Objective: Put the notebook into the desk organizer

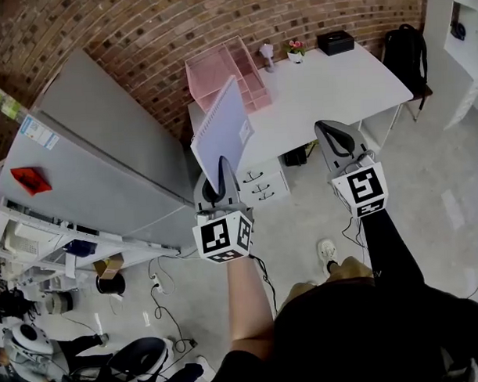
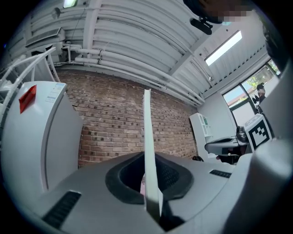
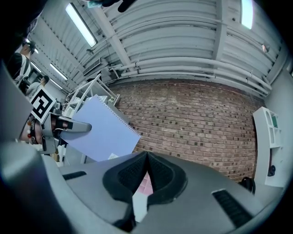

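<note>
Lilac spiral notebook (image 1: 221,136) held upright in mid-air, your left gripper (image 1: 220,173) clamped on its lower edge, pink desk organizer (image 1: 223,73) beyond it at a corner of the white desk (image 1: 329,89), your right gripper (image 1: 328,132) alongside, jaws pressed together on nothing.

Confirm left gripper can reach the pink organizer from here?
Probably yes: left gripper, shut on the notebook, faces the pink organizer on the desk with nothing between, though a step closer looks needed.
</note>
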`<state>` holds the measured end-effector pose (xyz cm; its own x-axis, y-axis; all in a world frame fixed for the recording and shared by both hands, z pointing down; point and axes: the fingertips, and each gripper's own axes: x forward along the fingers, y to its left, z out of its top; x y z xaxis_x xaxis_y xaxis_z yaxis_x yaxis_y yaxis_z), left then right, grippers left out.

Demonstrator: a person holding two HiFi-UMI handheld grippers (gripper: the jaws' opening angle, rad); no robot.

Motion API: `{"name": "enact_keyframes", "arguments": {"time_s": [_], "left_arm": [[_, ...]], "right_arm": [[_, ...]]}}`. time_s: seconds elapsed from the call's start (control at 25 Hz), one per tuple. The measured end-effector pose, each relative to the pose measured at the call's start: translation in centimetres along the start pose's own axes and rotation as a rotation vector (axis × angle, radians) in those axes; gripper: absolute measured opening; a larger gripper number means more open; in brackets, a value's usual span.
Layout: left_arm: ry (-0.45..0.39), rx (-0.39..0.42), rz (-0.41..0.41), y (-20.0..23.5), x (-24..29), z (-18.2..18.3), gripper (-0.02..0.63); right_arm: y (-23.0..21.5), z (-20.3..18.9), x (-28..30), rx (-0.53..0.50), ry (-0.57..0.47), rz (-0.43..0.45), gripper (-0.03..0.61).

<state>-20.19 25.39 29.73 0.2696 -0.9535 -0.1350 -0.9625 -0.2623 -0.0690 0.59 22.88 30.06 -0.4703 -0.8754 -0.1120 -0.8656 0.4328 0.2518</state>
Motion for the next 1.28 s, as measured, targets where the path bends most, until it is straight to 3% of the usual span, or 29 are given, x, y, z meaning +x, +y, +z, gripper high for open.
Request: {"name": "enact_keyframes", "arguments": {"time_s": [0.52,1.28], "left_arm": [[0.022,0.013,0.042,-2.3,11.9,-2.4,0.038],[0.034,0.035,0.105,-2.0,15.5,-3.6,0.038]], "right_arm": [[-9.7,-3.7,8.0,0.012,-0.016,0.05,0.021],[-12.0,-6.1,12.4,0.071,-0.047,0.103,0.021]]}}
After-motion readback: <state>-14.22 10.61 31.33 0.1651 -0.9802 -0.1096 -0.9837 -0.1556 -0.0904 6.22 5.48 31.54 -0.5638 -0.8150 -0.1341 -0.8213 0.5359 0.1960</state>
